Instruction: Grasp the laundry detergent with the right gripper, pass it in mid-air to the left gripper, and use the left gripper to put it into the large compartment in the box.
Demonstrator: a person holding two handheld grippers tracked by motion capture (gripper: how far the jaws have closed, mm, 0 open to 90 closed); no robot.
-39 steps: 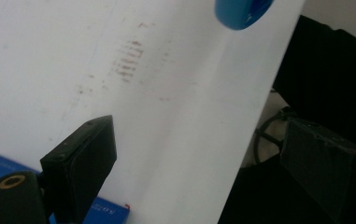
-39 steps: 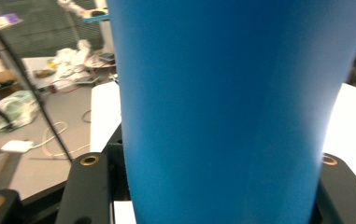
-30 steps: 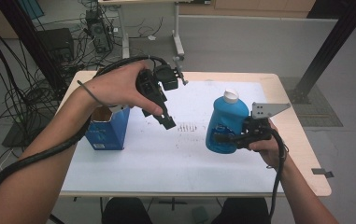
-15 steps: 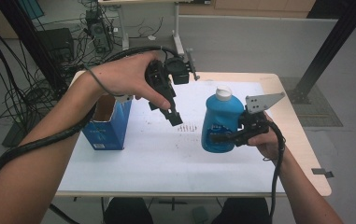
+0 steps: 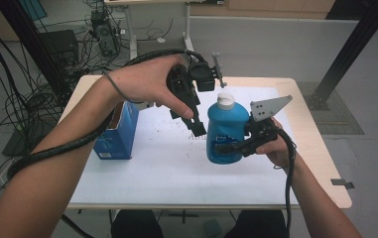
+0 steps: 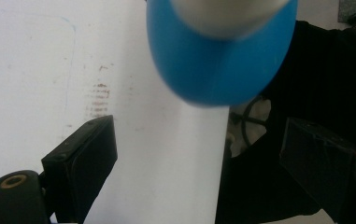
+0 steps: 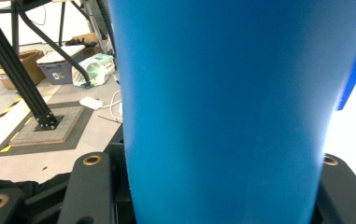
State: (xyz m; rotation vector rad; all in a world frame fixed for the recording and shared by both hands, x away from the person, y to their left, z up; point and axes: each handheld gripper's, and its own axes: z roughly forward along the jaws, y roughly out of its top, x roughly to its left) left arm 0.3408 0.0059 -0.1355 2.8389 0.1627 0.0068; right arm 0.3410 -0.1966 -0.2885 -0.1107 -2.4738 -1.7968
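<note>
Fingers [image 5: 226, 147] of the right gripper [image 5: 233, 145] staying clamped on the blue bottle [image 5: 224, 130] — now lifted, nearer table centre.
Left gripper [image 5: 196, 126], jaws apart and empty, is closing in beside the bottle's white cap [image 5: 225, 101] — farther from the blue box [image 5: 117, 130] than before.

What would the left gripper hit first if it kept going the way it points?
Probably the white mat. The open left gripper points down past the bottle, whose blue shoulder sits beyond the jaws; the mat lies straight ahead between them. Depth is unclear, so its right jaw might brush the bottle first.
</note>
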